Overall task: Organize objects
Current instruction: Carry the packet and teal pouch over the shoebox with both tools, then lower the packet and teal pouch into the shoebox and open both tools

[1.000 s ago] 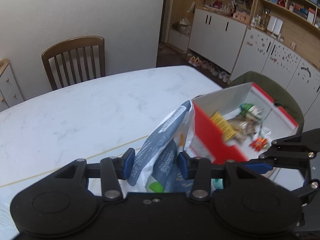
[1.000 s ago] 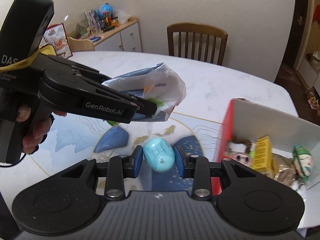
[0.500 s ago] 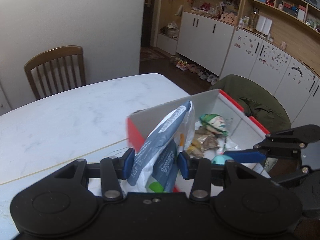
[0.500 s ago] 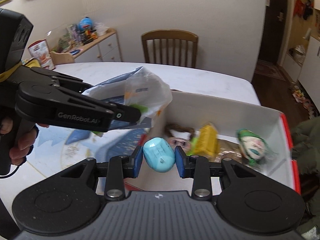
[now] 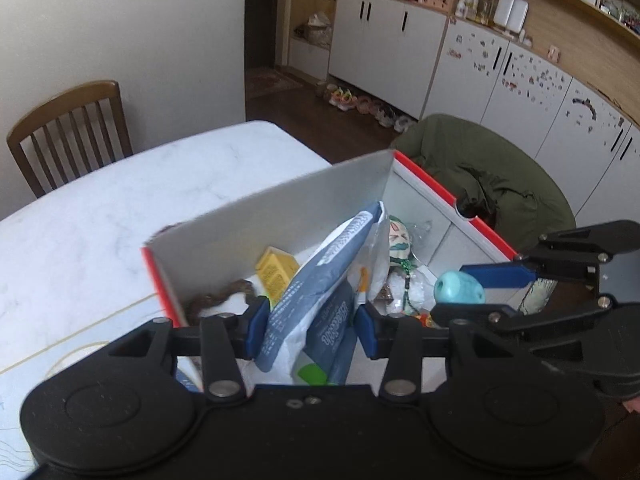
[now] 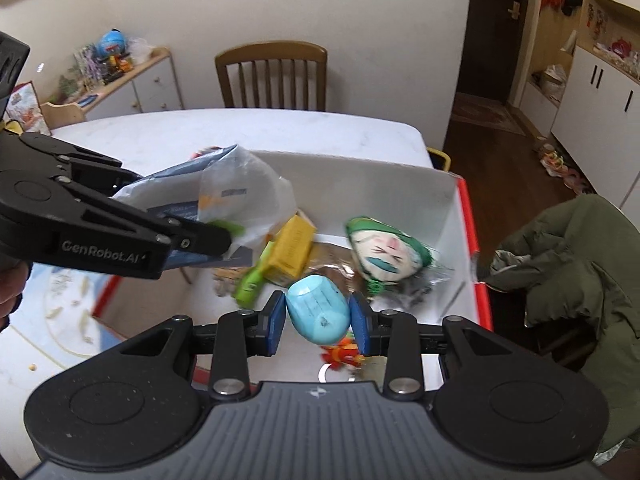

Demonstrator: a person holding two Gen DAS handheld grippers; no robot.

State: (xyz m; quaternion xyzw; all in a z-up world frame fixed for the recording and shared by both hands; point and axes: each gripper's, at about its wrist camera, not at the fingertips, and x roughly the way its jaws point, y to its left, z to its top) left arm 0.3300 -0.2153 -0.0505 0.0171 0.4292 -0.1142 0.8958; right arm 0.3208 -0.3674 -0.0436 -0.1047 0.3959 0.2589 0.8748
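Note:
My left gripper (image 5: 310, 330) is shut on a blue-and-white plastic packet (image 5: 320, 280), held over the near left part of a red box with white inner walls (image 5: 280, 208). In the right wrist view the same packet (image 6: 224, 196) hangs at the left, above the box (image 6: 452, 216). My right gripper (image 6: 318, 318) is shut on a pale blue egg-shaped toy (image 6: 318, 312), above the box's middle; that toy (image 5: 460, 288) shows at the right in the left wrist view. Inside the box lie a yellow carton (image 6: 292, 250), a green-hatted doll head (image 6: 386, 254) and a green tube (image 6: 250, 284).
The box stands on a white marble table (image 5: 120, 200) with a blue patterned mat (image 6: 68, 312) at its near side. A wooden chair (image 6: 272, 76) stands behind the table. A green jacket (image 6: 572, 264) hangs over a seat right of the box. Cabinets line the walls.
Both grippers have moved right and forward from above the mat to above the open box, still gripping the packet and the egg toy. The box contents now lie directly under them.

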